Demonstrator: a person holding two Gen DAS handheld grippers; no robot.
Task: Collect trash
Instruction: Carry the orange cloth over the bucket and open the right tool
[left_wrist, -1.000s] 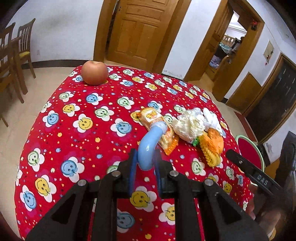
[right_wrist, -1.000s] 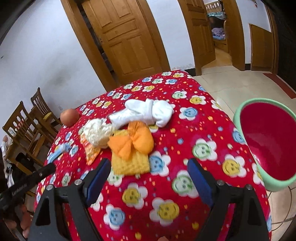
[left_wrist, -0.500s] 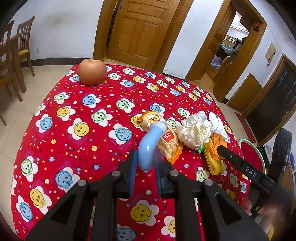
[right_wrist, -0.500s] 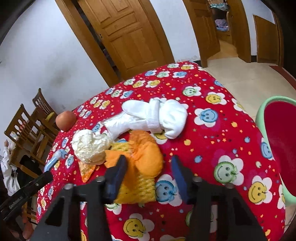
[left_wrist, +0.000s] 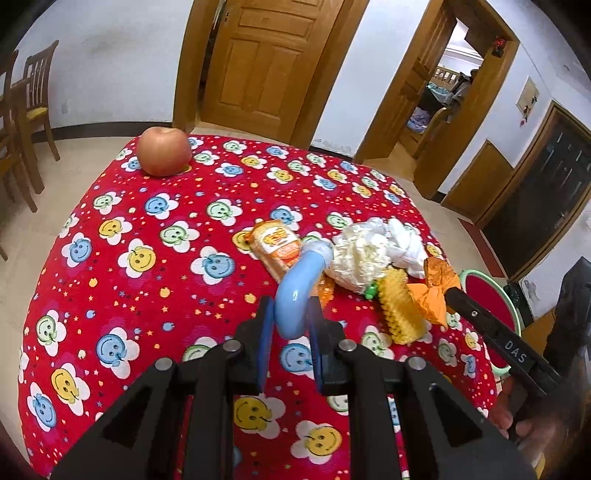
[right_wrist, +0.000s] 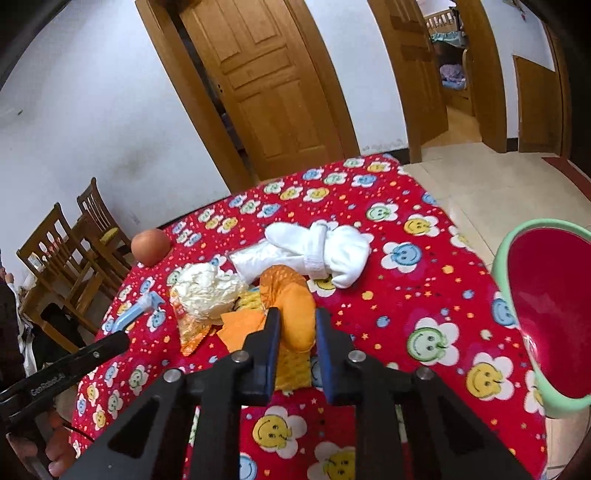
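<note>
- My left gripper (left_wrist: 290, 332) is pinching a curved light blue plastic razor (left_wrist: 297, 286), and its two blue pads press on the handle
- The head of the razor points away from me, up over a flat orange snack packet (left_wrist: 277, 248) that lies on the table
- My right gripper (right_wrist: 297, 334) is closing its jaws, and a crumpled orange wrapper (right_wrist: 291, 306) sits between them, with the pads right against its sides
- Under the orange wrapper I see a yellow knitted cloth (right_wrist: 291, 363) lying flat on the table
- Just beside it, on the left in the right camera, is a scrunched-up ball of cream paper (right_wrist: 207, 290)
- Behind that pile lies a rolled white sock (right_wrist: 317, 251)
- All the trash sits close together in one heap on the red tablecloth with smiley flowers (left_wrist: 147, 236)
- A round red apple (left_wrist: 164, 150) stands alone at the far edge of the table, well apart from the heap
- A red bucket with a green rim (right_wrist: 543, 314) stands off the right side of the table, lower down
- I see brown wooden chairs (right_wrist: 70, 251) by the white wall
</note>
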